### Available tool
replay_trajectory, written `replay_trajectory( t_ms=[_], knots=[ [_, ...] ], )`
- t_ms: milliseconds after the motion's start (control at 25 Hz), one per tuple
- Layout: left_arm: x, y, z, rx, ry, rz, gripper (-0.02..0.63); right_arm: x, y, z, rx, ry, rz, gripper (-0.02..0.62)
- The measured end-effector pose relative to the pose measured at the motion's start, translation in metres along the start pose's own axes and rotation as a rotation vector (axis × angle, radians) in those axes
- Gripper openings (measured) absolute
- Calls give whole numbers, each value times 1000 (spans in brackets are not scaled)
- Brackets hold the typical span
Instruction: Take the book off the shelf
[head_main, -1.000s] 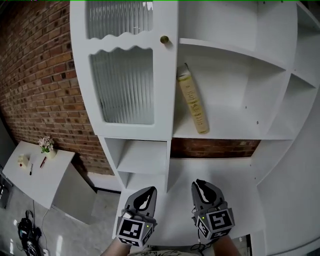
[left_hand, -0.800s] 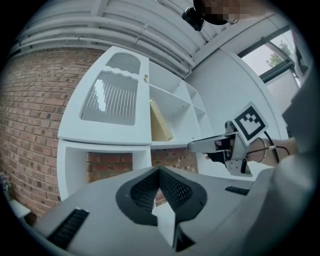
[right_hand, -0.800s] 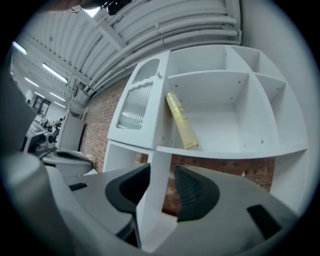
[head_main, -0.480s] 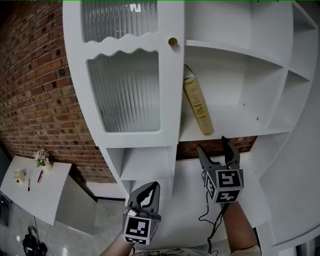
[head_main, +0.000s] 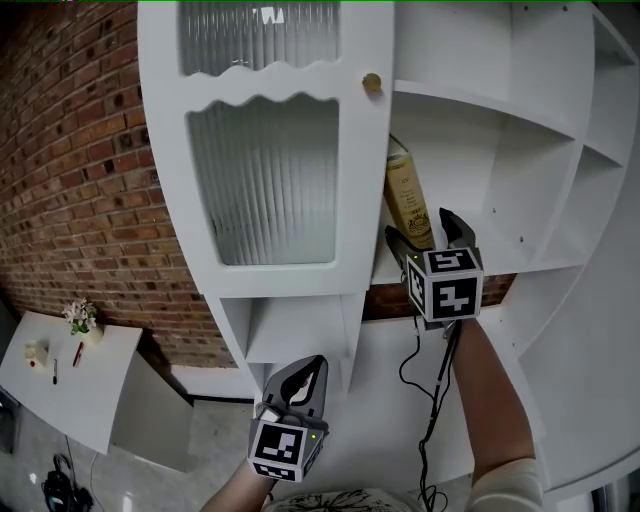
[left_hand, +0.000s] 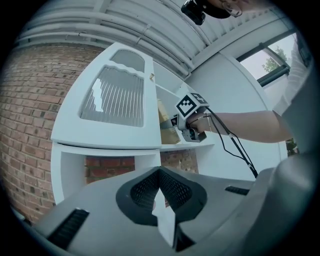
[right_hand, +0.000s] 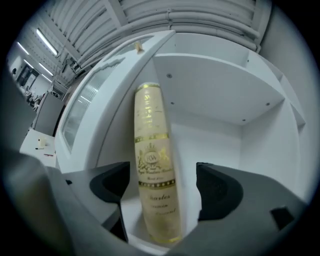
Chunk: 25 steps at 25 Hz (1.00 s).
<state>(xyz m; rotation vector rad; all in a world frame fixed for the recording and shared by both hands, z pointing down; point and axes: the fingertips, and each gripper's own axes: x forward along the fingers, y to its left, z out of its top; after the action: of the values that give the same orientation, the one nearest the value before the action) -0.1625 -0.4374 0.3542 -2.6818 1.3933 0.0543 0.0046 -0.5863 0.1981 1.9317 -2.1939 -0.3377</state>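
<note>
Standing on the board of the white shelf unit, right of the frame's centre in the head view, the cream book with gilt lettering is seen spine outward. It is tilted, its top leaning toward the partition beside the ribbed-glass cabinet door, which fills the upper middle of the frame; a brass knob is fixed at that door's upper right corner.

The right gripper is held up at the shelf edge, just below the book's middle. In the right gripper view the jaws of this gripper are opening and stand wide apart, with the lower part of the book's spine framed between them; a gap is seen on each side, so the pads are not pressed on it. A black cable is seen hanging below the forearm.

The left gripper is held low, at the bottom centre of the head view, well apart from the book. In the left gripper view its jaws are together, with nothing between them.

A brick wall is seen at the left of the frame.
</note>
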Motion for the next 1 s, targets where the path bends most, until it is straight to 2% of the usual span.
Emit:
replay_trajectory(
  t_ms=[160,440,600,680,1000],
  knots=[
    [2,2,-6,1,5,0,12,20,2,8,-60,14,-11,404],
    [4,7,-11,10,12,6,13,46,6,-1,-74,108,-8,370],
    [4,9,-15,4,22,8,12,48,-1,-4,-144,119,-74,256],
    [3,8,-16,3,24,4,12,46,-5,-3,-149,111,-91,234],
    [0,7,-16,11,26,14,12,35,-6,-4,-136,92,-76,232]
  ],
)
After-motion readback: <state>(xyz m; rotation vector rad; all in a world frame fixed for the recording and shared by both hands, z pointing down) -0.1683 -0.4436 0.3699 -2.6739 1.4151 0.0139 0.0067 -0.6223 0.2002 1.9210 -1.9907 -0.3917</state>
